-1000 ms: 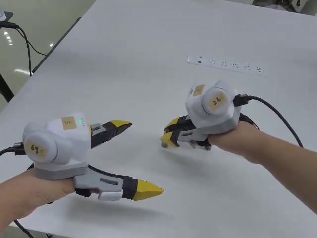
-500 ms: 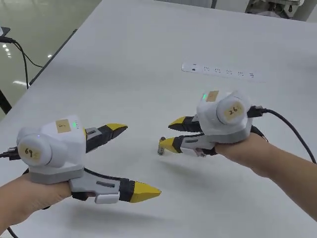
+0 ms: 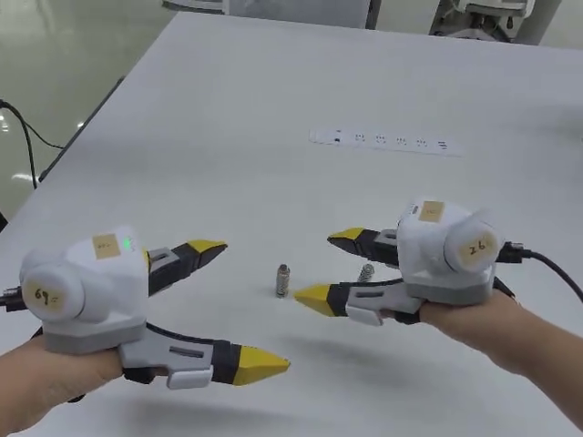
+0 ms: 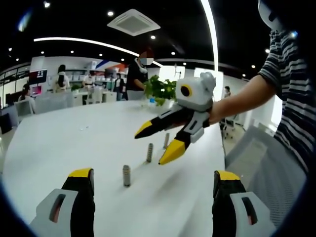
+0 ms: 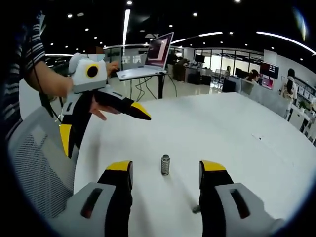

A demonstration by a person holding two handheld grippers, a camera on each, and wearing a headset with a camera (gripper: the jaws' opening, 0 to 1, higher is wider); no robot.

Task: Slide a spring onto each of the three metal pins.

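Three short metal pins stand in a row on the white table, each wrapped in a spring: near pin [image 4: 126, 175], middle pin [image 4: 149, 152], far pin [image 4: 167, 139]. In the head view one sprung pin [image 3: 283, 279] stands between the two grippers, and another [image 3: 366, 271] sits between the right gripper's jaws. My right gripper [image 3: 326, 266] is open, its yellow tips spread just above the table. The left gripper [image 3: 237, 305] is open too, a hand's width from the pins. The right gripper view has a sprung pin [image 5: 165, 164] ahead of the open jaws.
A white power strip [image 3: 383, 141] lies farther back on the table [image 3: 228, 137]. A black cable [image 3: 547, 269] trails from the right gripper. The table's left edge [image 3: 82, 127] drops to the floor. A laptop [image 5: 148, 59] sits on a far desk.
The right gripper went from shut low at a pin to open, and has drawn back to the right, leaving the pin standing alone. The head camera has tilted.
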